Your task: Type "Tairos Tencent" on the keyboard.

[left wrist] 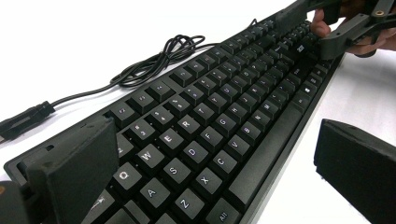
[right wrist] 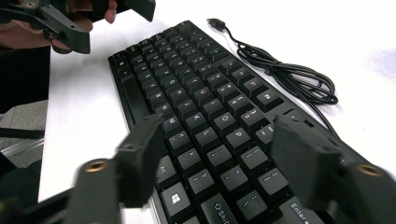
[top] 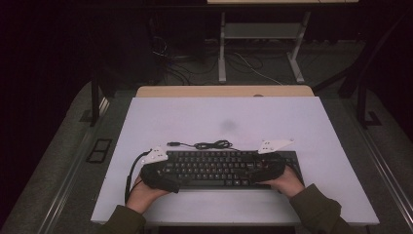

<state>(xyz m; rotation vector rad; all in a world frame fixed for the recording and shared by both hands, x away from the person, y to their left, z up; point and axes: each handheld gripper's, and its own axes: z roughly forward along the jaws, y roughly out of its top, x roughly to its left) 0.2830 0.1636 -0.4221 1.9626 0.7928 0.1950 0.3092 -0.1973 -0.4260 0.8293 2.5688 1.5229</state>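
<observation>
keyboard [top: 229,168]: lies flat on the white surface [top: 302,122], toward the near edge, long side running left to right; each hand stands at one end, which looks like a set-up for lifting or shifting it level from both ends.
left tongs [left wrist: 215,163]: released; the jaws straddle the keyboard's left end front to back, one by the far edge, one off the near edge, neither pad pressing on it.
right tongs [right wrist: 219,158]: spread over the right end, jaws above the keys with a gap on both sides; not gripping yet.
cable [top: 207,145]: loosely bundled just beyond the far edge, plug lying to the left, clear of both hands.
high view: gives the layout, the keyboard centred between two forearms, but the dark tongs merge with the keys.
left gripper view: shows the key legends and the gap at the near jaw.
right gripper view: shows its jaws blurred, and the other hand's tongs at the far-left end.
</observation>
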